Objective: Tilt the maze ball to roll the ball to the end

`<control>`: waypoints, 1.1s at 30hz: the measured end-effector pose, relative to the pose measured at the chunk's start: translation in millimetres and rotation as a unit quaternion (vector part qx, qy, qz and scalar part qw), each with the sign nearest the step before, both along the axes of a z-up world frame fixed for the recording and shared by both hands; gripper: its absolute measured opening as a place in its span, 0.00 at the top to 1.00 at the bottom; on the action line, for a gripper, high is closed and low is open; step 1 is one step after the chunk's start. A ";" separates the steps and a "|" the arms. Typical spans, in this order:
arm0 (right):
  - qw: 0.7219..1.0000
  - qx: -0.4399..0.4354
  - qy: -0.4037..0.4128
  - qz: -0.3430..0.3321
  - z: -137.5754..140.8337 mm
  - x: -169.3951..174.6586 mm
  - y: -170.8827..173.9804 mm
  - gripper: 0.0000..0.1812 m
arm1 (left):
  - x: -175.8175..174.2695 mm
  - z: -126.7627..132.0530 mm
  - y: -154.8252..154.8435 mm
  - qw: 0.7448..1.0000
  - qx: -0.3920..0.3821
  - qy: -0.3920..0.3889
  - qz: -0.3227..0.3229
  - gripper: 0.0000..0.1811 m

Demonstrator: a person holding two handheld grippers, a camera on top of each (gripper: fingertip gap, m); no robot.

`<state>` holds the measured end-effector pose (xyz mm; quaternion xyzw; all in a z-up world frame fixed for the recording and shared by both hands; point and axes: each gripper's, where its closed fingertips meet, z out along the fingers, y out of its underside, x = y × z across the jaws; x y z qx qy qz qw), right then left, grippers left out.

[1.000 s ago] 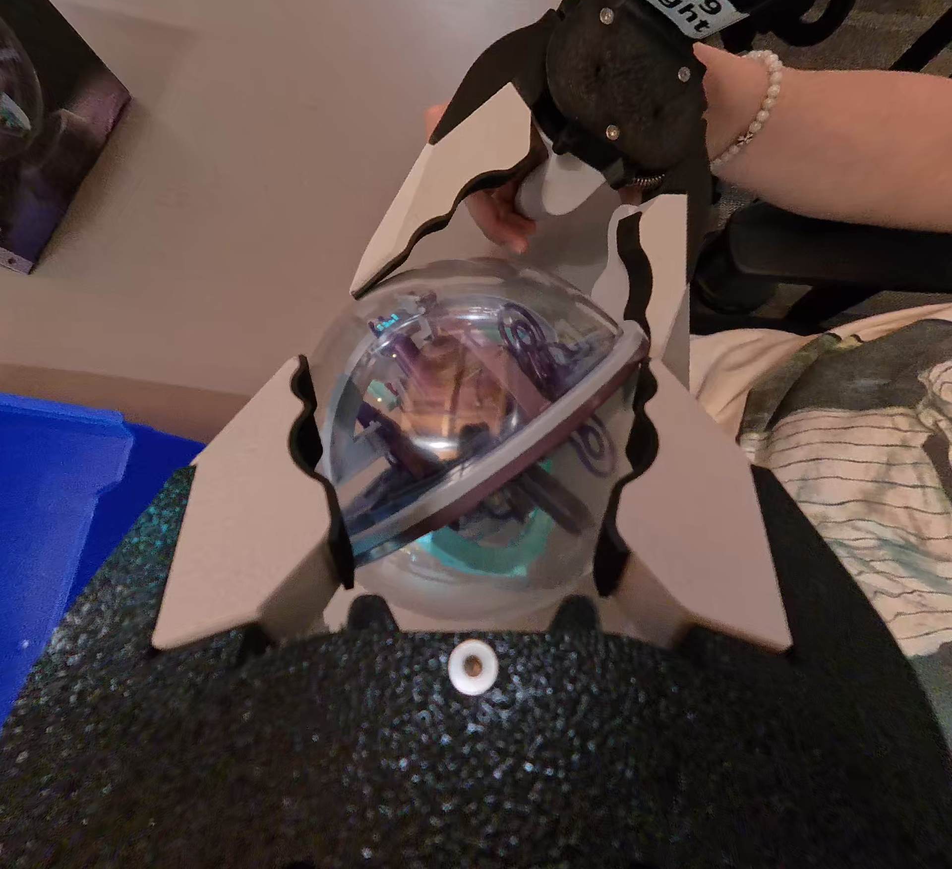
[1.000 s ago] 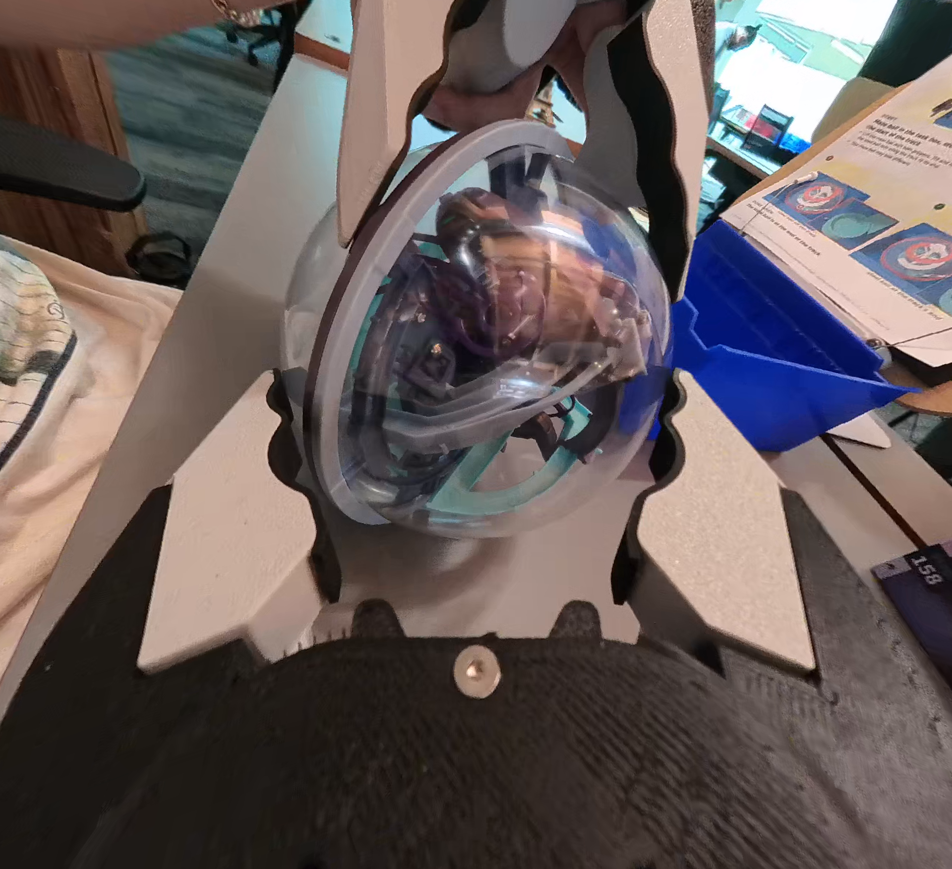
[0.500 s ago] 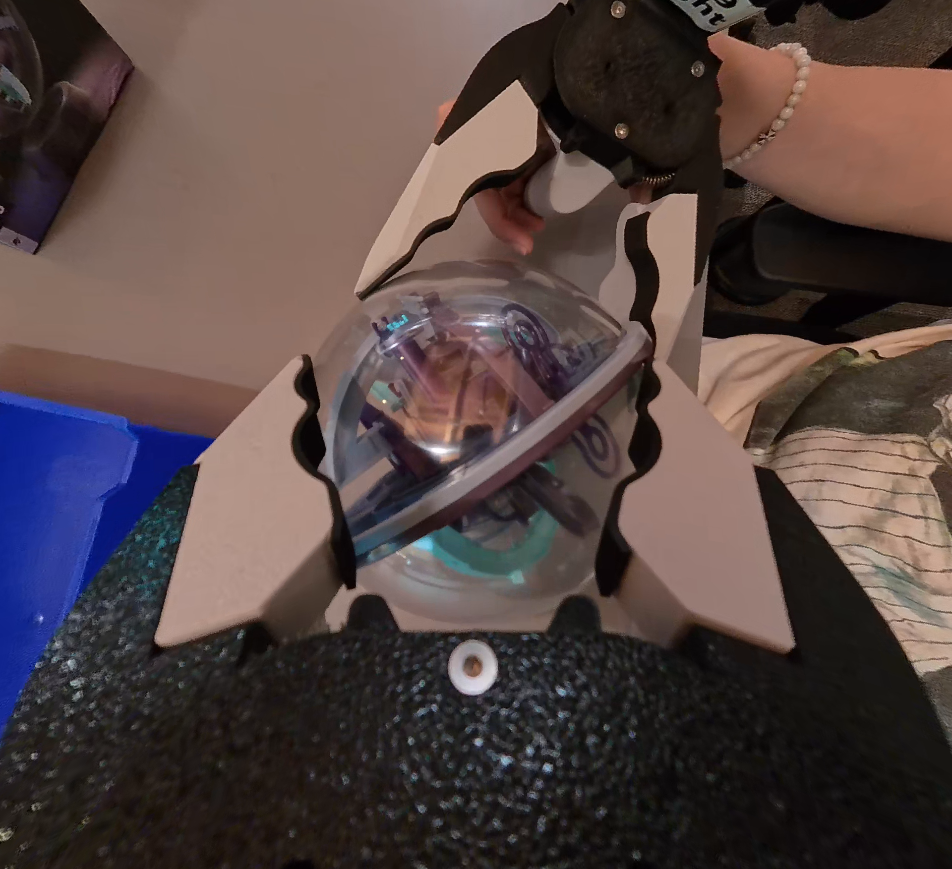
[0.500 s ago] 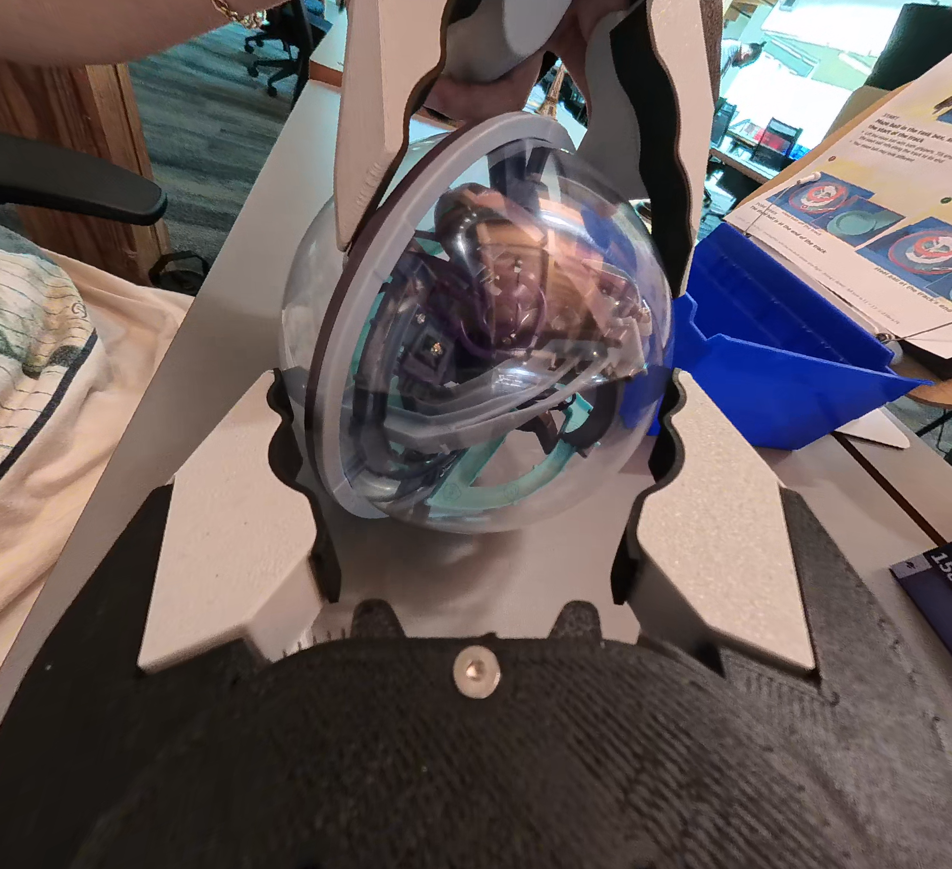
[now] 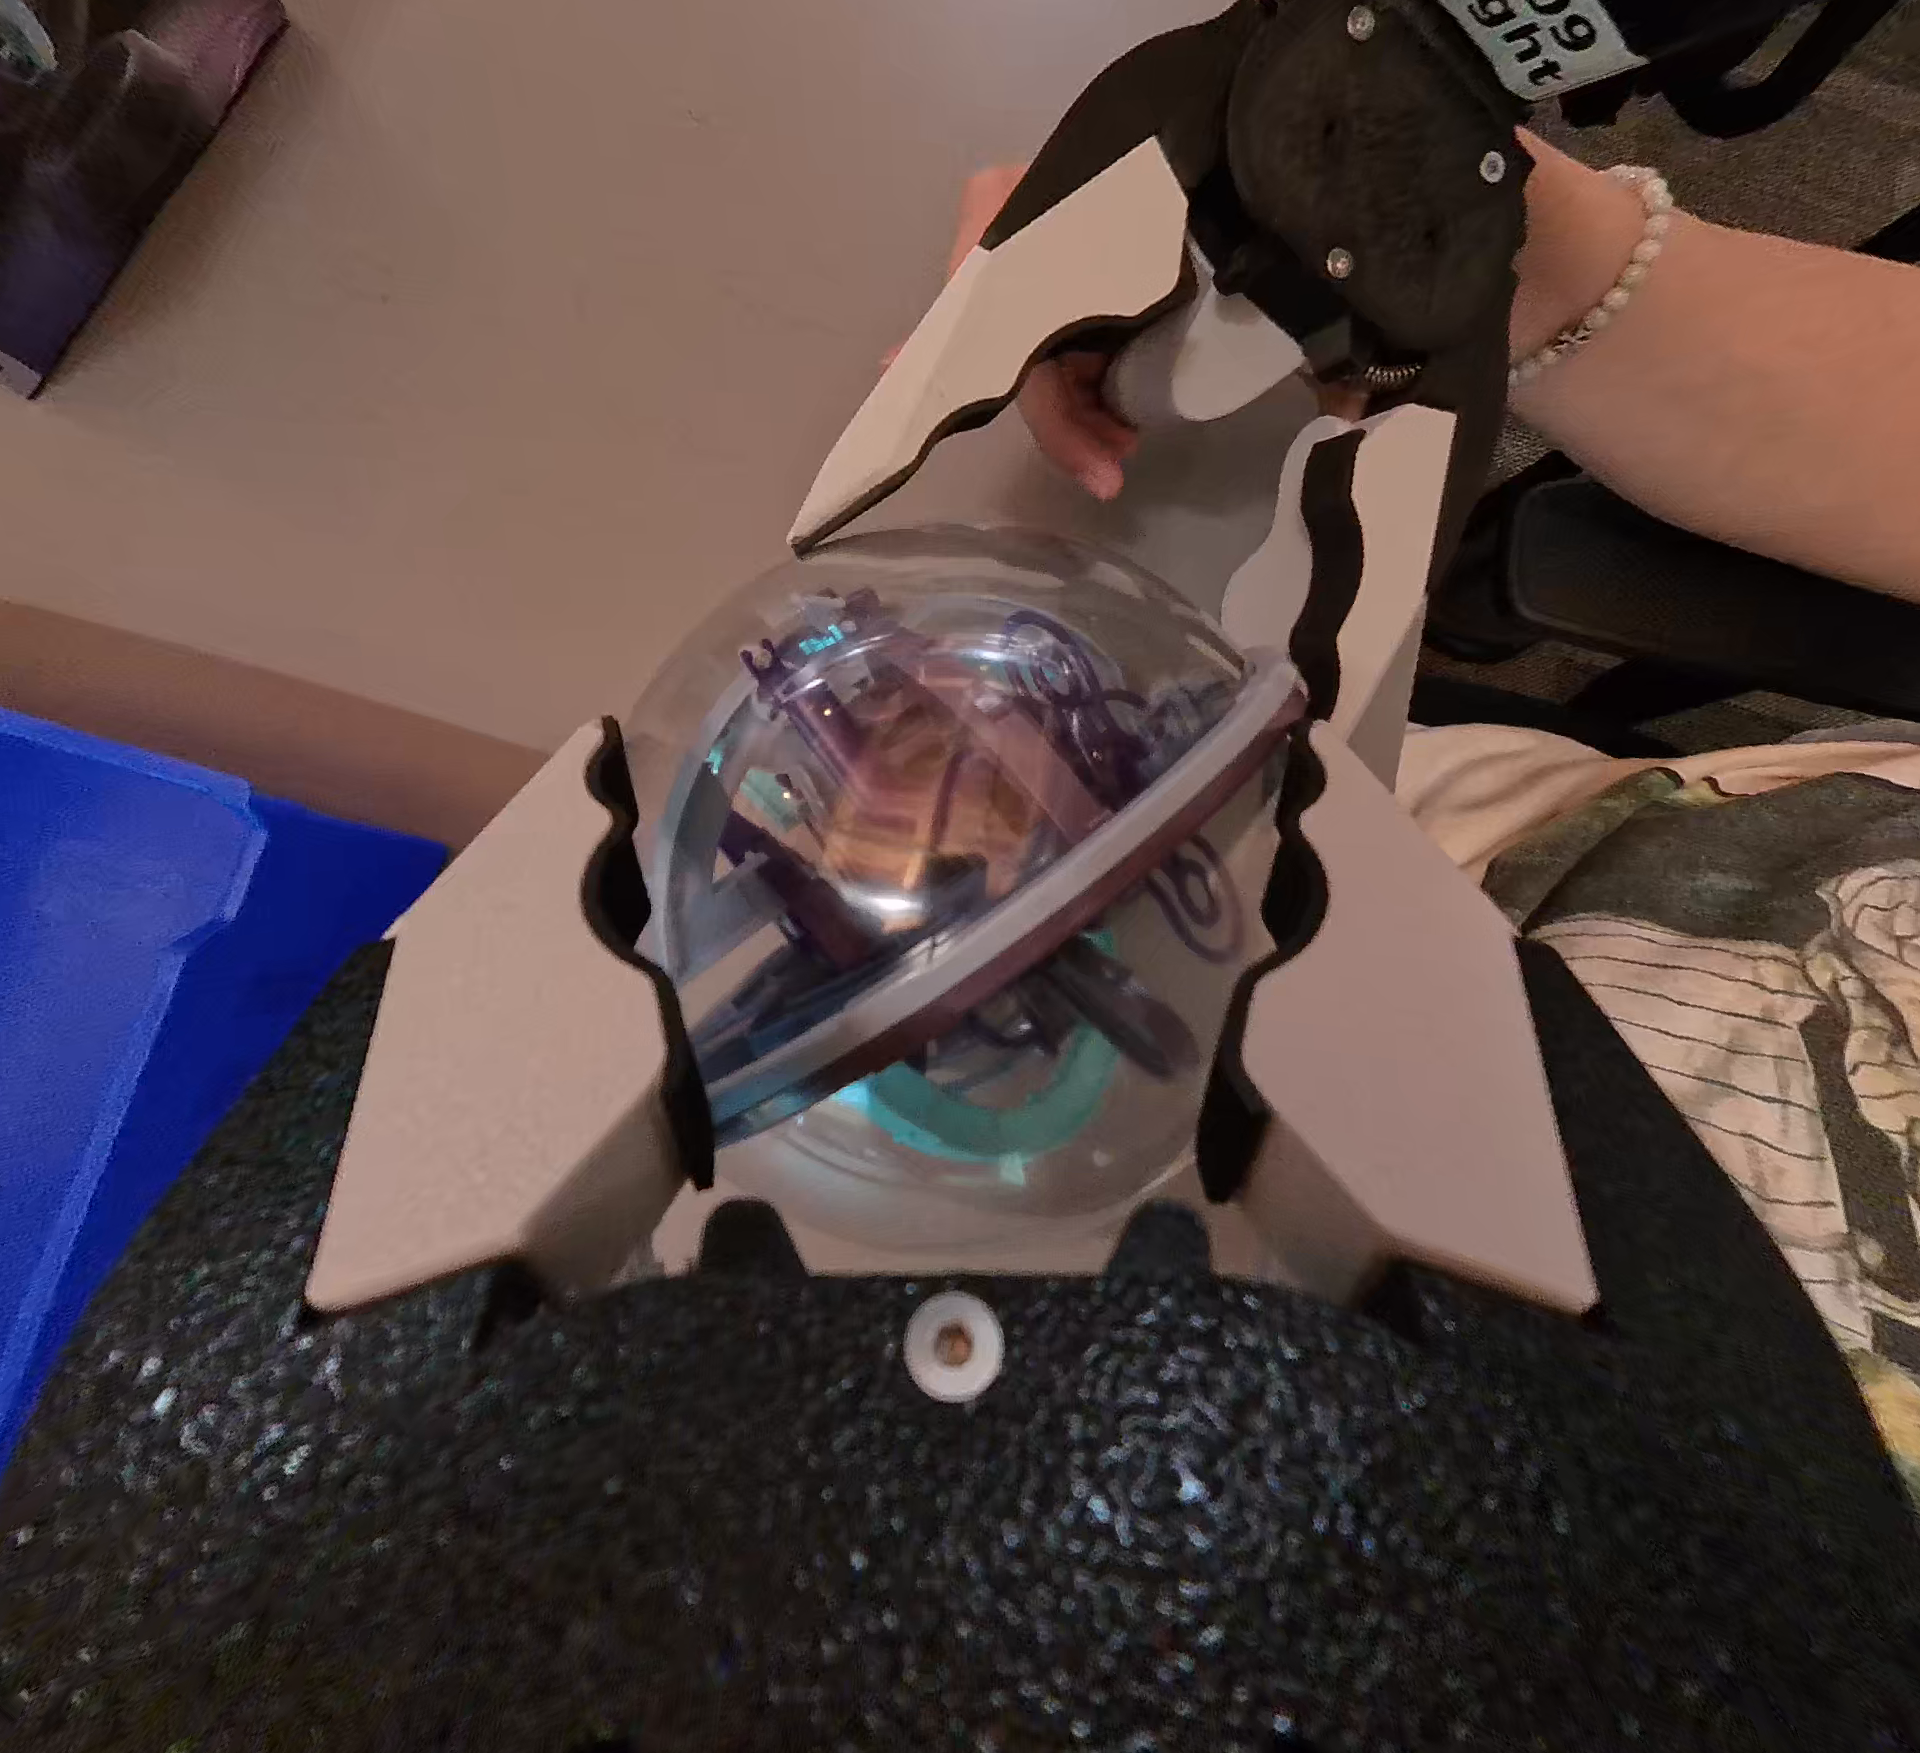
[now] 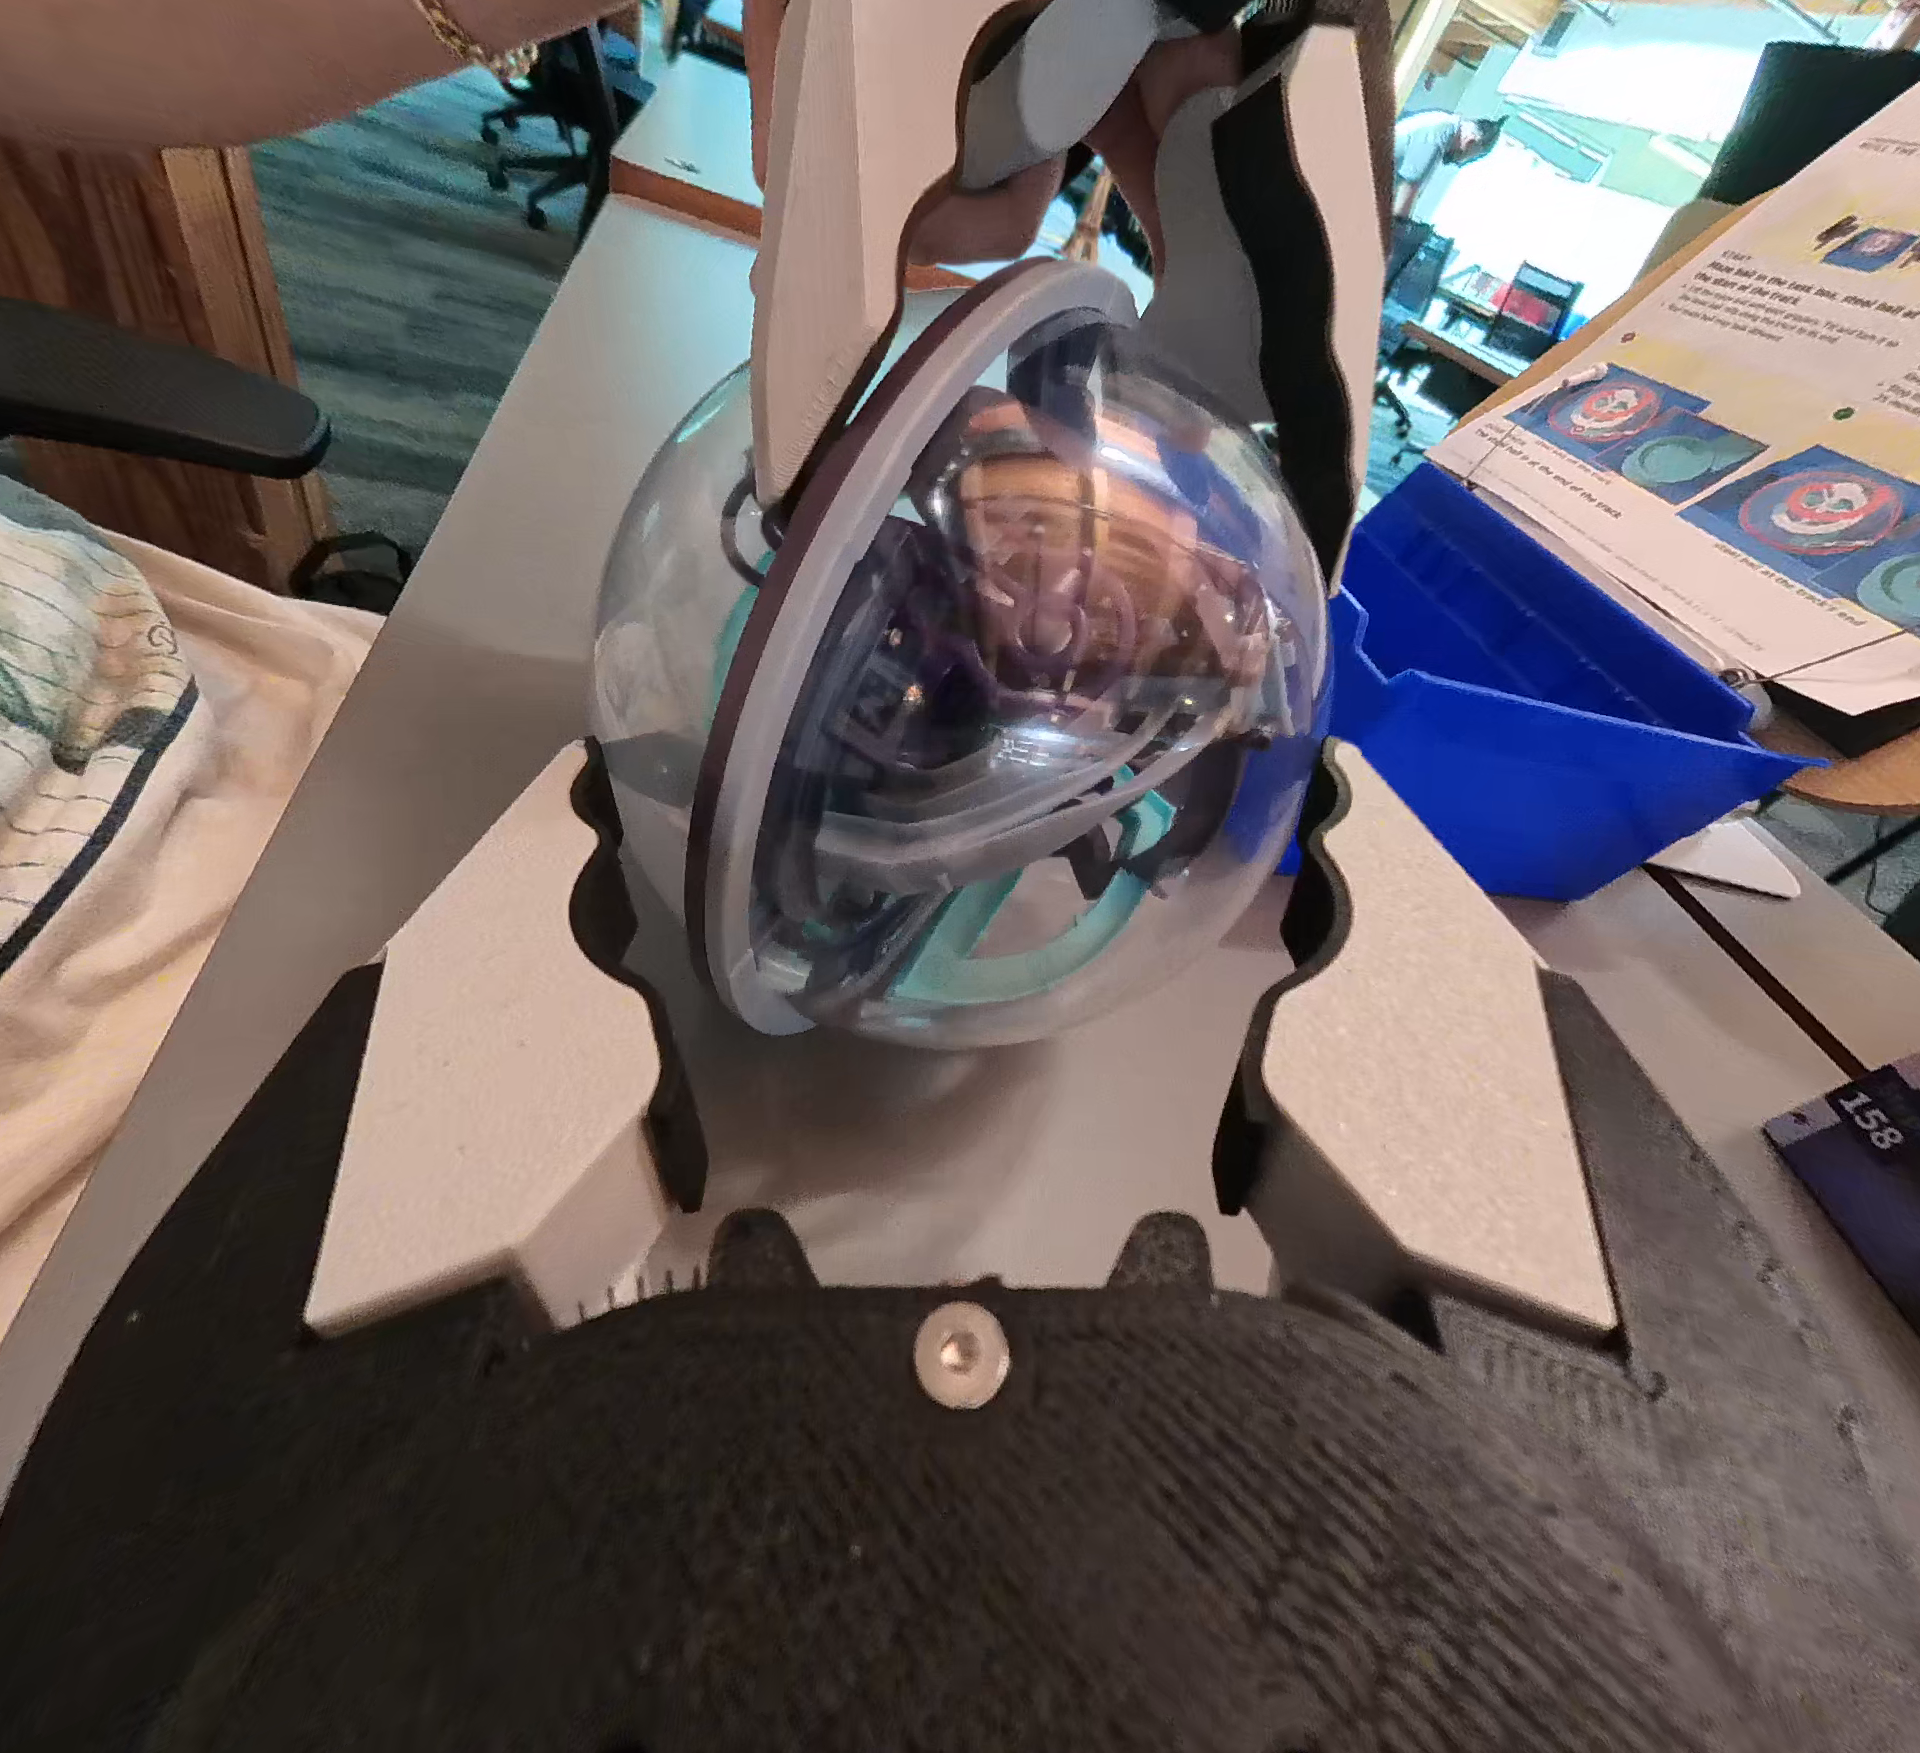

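We hold the clear plastic maze ball [image 5: 940, 914] above the pale tabletop [image 5: 582, 269], our left gripper [image 5: 945, 965] and right gripper [image 6: 961, 934] both clamped on it from opposite sides. Since a second ago its grey equator ring [image 6: 769, 716] has turned slightly more upright. Beyond the ball sits a blue plastic bin [image 6: 1538, 727].

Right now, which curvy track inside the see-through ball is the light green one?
The wide teal ring low in the maze ball; the other tracks above it are purple and grey.
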<state>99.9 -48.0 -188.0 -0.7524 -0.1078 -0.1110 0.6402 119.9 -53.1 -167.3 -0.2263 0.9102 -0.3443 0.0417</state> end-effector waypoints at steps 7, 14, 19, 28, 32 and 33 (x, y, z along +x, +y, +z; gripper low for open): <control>1.000 0.009 0.019 0.005 3.2 0.9 -2.3 0.32 | -1.5 -5.1 -0.6 0.999 0.014 -0.020 -0.040 0.30; 1.000 0.007 0.025 -0.010 4.9 3.8 -8.9 0.35 | 7.1 -6.9 -0.2 0.999 0.044 0.016 0.026 0.30; 1.000 -0.004 0.013 -0.025 1.3 6.4 0.3 0.29 | 12.1 -7.8 1.9 0.994 0.055 0.043 0.080 0.30; 0.999 -0.004 0.030 -0.026 -0.4 8.1 -1.5 0.31 | 13.3 -5.5 -5.1 0.998 0.041 0.015 0.037 0.34; 0.999 -0.004 0.028 -0.025 -0.4 7.9 -1.9 0.31 | 13.4 -5.4 -4.4 0.998 0.042 0.013 0.037 0.34; 0.999 -0.006 0.025 -0.024 -0.3 7.5 -1.9 0.31 | 12.8 -5.3 -4.1 0.998 0.044 0.013 0.036 0.34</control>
